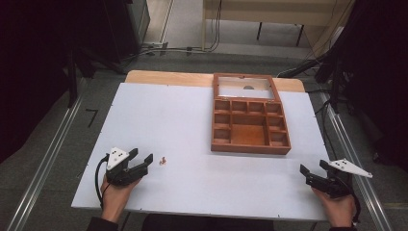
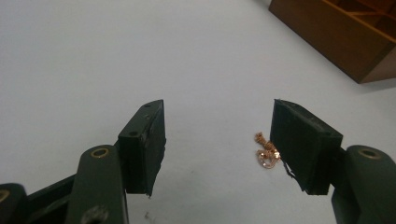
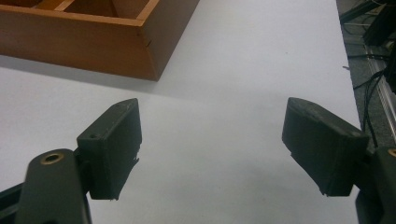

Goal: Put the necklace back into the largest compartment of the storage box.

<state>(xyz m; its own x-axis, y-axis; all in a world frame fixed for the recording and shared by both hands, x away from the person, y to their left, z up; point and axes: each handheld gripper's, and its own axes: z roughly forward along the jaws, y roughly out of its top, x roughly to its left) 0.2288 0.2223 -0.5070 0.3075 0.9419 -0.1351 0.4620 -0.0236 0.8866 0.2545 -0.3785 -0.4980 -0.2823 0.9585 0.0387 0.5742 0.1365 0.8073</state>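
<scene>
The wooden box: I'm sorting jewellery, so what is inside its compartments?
In the high view the wooden box shows bare compartments; its near wall hides the front ones' floors. The small gold piece lies outside on the table.

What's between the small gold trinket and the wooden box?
Nothing: bare white table separates the gold trinket from the wooden box in the high view. The left gripper view shows the same.

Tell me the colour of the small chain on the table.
Rose-gold chain, clearest in the left gripper view.
</scene>
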